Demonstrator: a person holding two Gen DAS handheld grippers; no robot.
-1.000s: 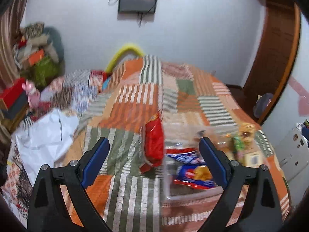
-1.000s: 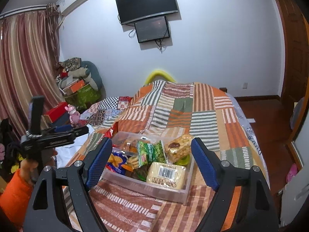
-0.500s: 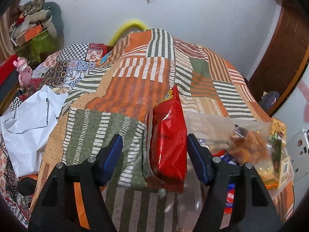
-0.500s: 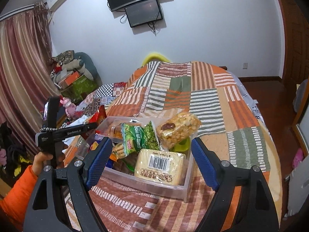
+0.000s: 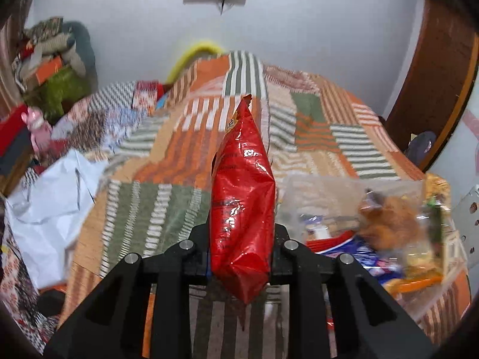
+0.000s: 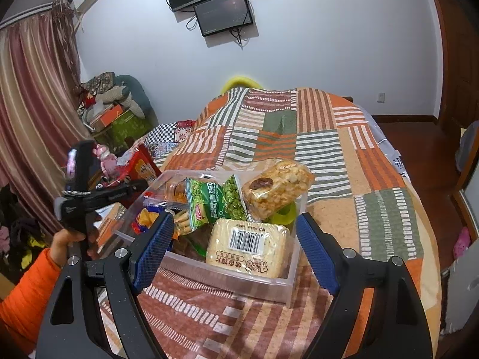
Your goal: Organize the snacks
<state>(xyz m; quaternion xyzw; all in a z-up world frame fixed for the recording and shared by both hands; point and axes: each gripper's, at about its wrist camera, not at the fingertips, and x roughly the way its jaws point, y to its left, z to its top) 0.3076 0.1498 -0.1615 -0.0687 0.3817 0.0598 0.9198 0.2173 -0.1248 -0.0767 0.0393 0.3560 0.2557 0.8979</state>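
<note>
Inspector A: State of the left gripper?

Inspector B: Clamped on the red snack bag, its two fingers pressed against either side near the lower end. The pads are hidden behind the foil.

A: Orientation of the bag?

B: Long axis runs away from the camera and upward; the crimped top edge points toward the far wall, the bottom seam hangs below the fingers. It is held above the striped patchwork bedspread, just left of the clear plastic bin. From the right wrist view only a corner of the bag shows beyond the left gripper's body.

A: The right gripper?

B: Spread wide, blue pads apart, holding nothing. It hovers over the near edge of the bin.

A: Bin contents?

B: A pale barcoded cracker pack at the near right, a green pea packet behind it, a puffed rice cake pack tilted at the far right. Items at the bin's left are partly covered by the right gripper's finger; in the left view the bin is blurred and cut off at the right.

A: Printing on the red bag?

B: Not legible.
</note>
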